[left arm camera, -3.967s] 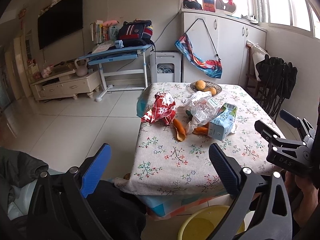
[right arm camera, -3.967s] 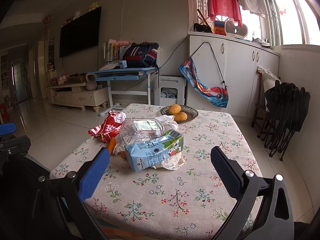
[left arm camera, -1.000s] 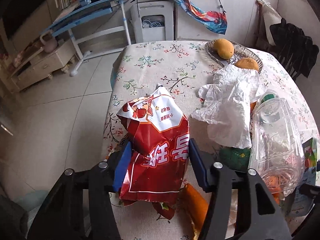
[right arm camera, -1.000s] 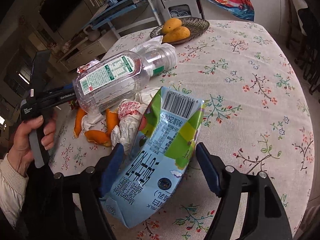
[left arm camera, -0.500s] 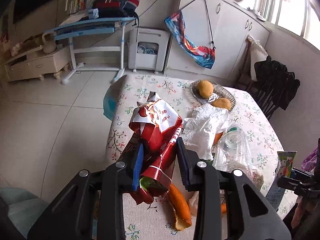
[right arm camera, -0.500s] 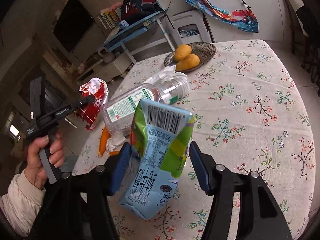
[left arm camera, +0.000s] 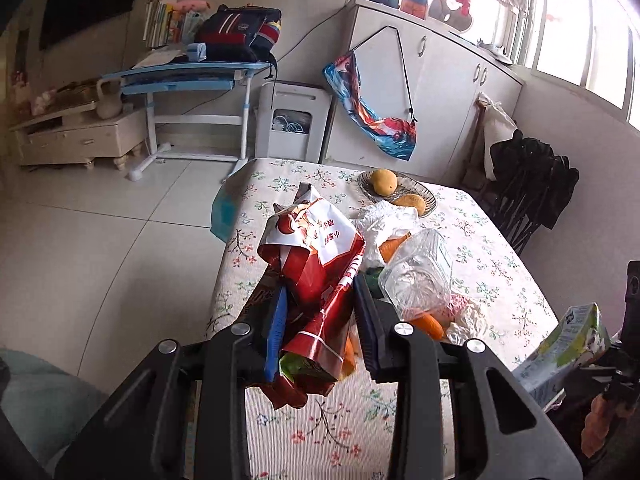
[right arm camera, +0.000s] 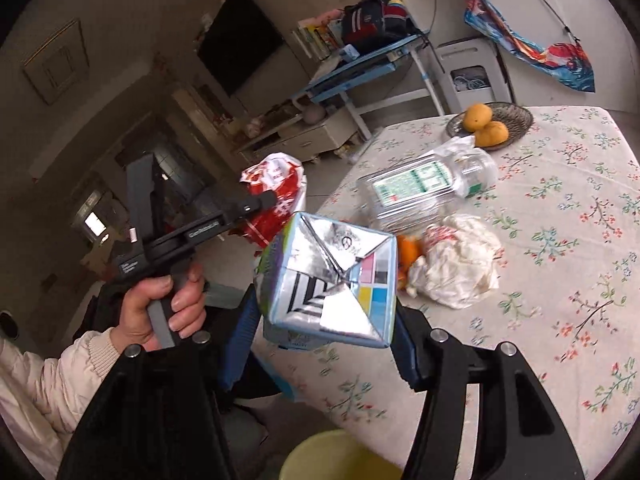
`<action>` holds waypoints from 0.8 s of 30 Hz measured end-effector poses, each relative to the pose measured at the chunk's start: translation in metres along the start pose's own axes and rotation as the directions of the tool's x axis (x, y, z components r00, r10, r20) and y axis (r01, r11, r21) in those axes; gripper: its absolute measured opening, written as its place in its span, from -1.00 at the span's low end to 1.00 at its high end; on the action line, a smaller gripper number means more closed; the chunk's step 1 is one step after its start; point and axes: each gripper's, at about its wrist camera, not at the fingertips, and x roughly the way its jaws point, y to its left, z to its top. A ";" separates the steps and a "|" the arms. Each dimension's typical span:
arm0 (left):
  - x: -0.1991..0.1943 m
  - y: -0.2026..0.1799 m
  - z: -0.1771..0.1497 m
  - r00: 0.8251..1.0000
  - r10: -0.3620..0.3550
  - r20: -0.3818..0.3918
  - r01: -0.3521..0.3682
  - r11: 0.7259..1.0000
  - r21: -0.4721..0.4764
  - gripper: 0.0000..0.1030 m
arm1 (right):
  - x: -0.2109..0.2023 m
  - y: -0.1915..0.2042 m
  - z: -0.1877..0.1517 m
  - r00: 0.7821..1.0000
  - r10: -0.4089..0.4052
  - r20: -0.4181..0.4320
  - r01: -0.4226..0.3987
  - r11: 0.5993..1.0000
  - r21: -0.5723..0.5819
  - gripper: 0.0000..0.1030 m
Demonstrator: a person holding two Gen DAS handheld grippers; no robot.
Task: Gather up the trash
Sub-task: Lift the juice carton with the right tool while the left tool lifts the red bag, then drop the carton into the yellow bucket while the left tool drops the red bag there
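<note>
1. Since a second earlier, both grippers had closed and lifted their loads off the floral-clothed table (left arm camera: pixel 500 248).
2. The left gripper (left arm camera: pixel 320 328) pinched the crumpled red snack bag (left arm camera: pixel 316 252), held above the table's near edge.
3. The right gripper (right arm camera: pixel 320 344) clamped the blue-green milk carton (right arm camera: pixel 332 280), its silver bottom toward the camera, apparently above a yellow bucket (right arm camera: pixel 340 460).
4. A clear plastic bottle (right arm camera: pixel 424 188) and orange peels (right arm camera: pixel 408 252) lay on the cloth.

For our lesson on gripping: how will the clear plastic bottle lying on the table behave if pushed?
The bottle lies on its side, so it would probably roll. It looks empty, so likely light. Its thin clear walls may dent.
</note>
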 end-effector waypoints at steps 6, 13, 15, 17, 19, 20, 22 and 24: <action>-0.020 0.004 -0.016 1.000 -0.019 0.011 0.019 1.000 -0.007 -0.40 | 0.008 0.039 -0.037 0.976 0.126 -0.178 -0.139 0.988 -0.065 0.13; -0.041 0.000 -0.030 0.999 -0.041 0.020 0.040 0.999 0.008 -0.40 | 0.056 0.062 -0.098 0.872 0.060 -0.486 -0.137 0.983 -0.124 0.24; -0.046 -0.002 -0.034 0.999 -0.044 0.020 0.044 0.999 0.014 -0.40 | 0.068 0.061 -0.109 0.839 0.026 -0.543 -0.118 0.984 -0.135 0.41; -0.051 -0.003 -0.039 0.999 -0.050 0.019 0.050 0.999 0.017 -0.40 | 0.071 0.059 -0.110 0.836 0.009 -0.549 -0.104 0.984 -0.142 0.41; -0.056 -0.007 -0.043 0.999 -0.050 0.016 0.050 0.998 0.028 -0.40 | 0.067 0.056 -0.102 0.860 0.016 -0.511 -0.095 0.987 -0.129 0.47; -0.058 -0.009 -0.046 0.998 -0.054 0.012 0.053 0.998 0.033 -0.40 | 0.060 0.053 -0.097 0.879 0.020 -0.477 -0.085 0.990 -0.116 0.49; -0.065 -0.015 -0.053 0.998 -0.061 0.007 0.061 0.997 0.046 -0.40 | 0.047 0.046 -0.086 0.921 0.005 -0.390 -0.045 0.995 -0.093 0.55; -0.071 -0.023 -0.061 0.997 -0.071 -0.005 0.071 0.995 0.068 -0.40 | 0.031 0.039 -0.080 0.954 -0.029 -0.298 0.011 0.998 -0.062 0.57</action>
